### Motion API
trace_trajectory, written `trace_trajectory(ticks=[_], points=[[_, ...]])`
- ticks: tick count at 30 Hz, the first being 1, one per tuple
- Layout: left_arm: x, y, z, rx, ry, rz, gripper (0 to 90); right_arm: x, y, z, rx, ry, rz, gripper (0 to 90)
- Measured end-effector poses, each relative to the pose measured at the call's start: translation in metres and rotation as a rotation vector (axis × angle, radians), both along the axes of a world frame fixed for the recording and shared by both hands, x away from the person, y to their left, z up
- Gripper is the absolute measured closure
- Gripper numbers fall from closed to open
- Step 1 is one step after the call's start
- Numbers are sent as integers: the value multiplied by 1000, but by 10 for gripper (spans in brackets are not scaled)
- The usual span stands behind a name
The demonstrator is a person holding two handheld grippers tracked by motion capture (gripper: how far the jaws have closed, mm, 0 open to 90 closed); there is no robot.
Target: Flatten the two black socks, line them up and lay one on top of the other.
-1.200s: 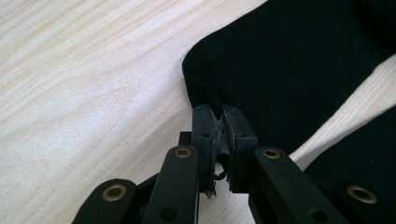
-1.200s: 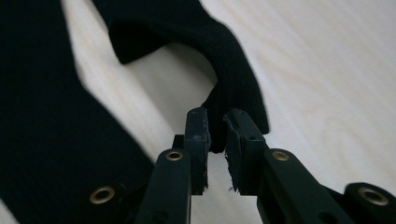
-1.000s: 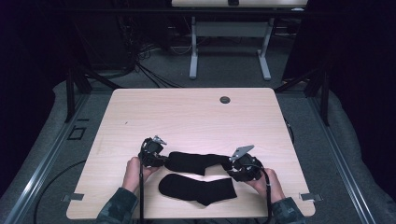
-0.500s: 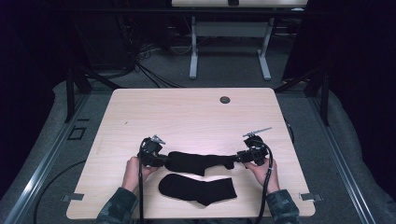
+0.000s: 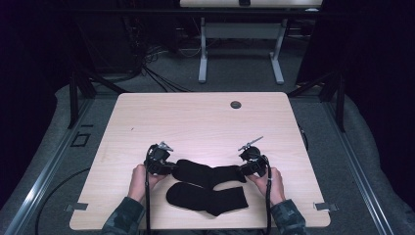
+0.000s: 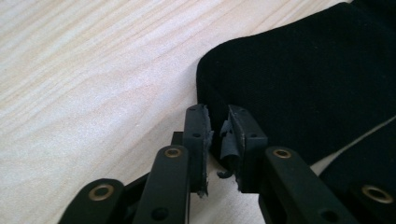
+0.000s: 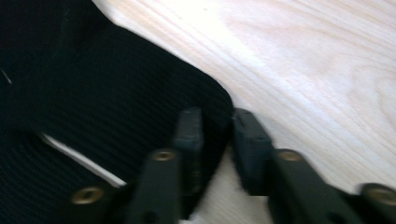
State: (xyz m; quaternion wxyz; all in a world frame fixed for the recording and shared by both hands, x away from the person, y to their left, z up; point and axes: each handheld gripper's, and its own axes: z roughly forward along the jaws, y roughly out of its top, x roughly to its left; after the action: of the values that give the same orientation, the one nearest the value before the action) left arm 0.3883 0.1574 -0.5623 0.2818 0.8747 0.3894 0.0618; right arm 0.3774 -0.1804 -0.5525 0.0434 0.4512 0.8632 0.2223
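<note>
Two black socks lie near the front edge of the light wooden table (image 5: 195,122). The upper sock (image 5: 208,172) is stretched flat between my two grippers. My left gripper (image 5: 169,168) pinches its left end; up close its jaws (image 6: 218,123) sit nearly together on the rim of the sock (image 6: 299,79). My right gripper (image 5: 244,171) grips the right end, its jaws (image 7: 218,126) closed over the edge of the sock (image 7: 116,93). The lower sock (image 5: 205,198) lies loose just in front, partly under the upper one.
A small dark grommet (image 5: 236,105) sits in the tabletop near the far edge. Bare wood stretches across the far half. Beyond the table stand another desk's white legs (image 5: 240,49) and cables on the floor. Both hands rest at the front edge.
My right gripper swung out to the right and away, then settled at the sock's right end. The upper sock now lies straighter between the grippers. The left gripper barely moved.
</note>
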Motion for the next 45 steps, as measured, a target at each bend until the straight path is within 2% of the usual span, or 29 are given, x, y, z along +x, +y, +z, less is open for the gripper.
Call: trace_trajectory(ticks=[2,3,4,7,8,10,13,14,15,16,17,19,20,24,28,32,35,36,37,38,41,44,45], points=[[0,0,0,4,0,-6,799,0,0,1,-9,-4,6,800],[0,-1,0,5,-2,-8,807,0,1,2,-15,-27,0,812],[0,-2,0,5,-2,-5,818,-2,1,9,1,-82,-18,820],[0,-3,0,9,-5,-8,821,-7,5,23,19,-155,-24,818],[0,-4,0,6,-5,-8,820,-8,5,29,-9,-173,-7,815],[0,-3,0,3,-4,-8,821,-12,6,32,10,-205,-8,810],[0,-3,0,2,-3,-5,819,-14,5,28,-6,-196,-6,798],[0,-4,0,2,-5,-2,818,-16,3,19,-18,-162,-22,755],[0,-4,0,5,-5,-4,815,-15,2,16,-30,-151,-26,697],[0,-4,0,5,-5,-4,811,-15,2,16,-30,-151,-26,697],[0,-5,0,9,-4,-7,804,-16,-1,8,-35,-150,-73,633],[-1,-5,0,6,-2,-8,796,-16,-3,7,-32,-149,-76,609],[-1,-6,0,4,-3,-6,757,-19,-8,9,-14,-181,-101,604],[-1,-6,1,11,-11,1,723,-24,-9,11,20,-193,-94,598],[-2,-7,1,39,-31,-1,722,-26,1,-6,-34,-158,-68,583],[-3,-7,1,59,-42,14,725,-24,1,-9,-21,-174,-81,567],[-5,-6,1,58,-44,15,725,-22,0,-8,-39,-177,-74,557],[-5,-6,1,63,-49,15,725,-21,0,-8,-28,-170,-80,553],[-6,-5,1,59,-48,20,725,-21,-1,-10,-23,-184,-95,550],[-6,-5,1,56,-47,16,725,-19,-4,-9,-42,-178,-84,544],[-7,-5,0,58,-50,16,719,-17,-8,-10,-17,-171,-98,512],[-6,-5,1,64,-48,20,689,-17,-8,-10,-17,-173,-95,499],[-6,-5,1,72,-51,35,640,-17,-9,-10,-17,-169,-91,470]])
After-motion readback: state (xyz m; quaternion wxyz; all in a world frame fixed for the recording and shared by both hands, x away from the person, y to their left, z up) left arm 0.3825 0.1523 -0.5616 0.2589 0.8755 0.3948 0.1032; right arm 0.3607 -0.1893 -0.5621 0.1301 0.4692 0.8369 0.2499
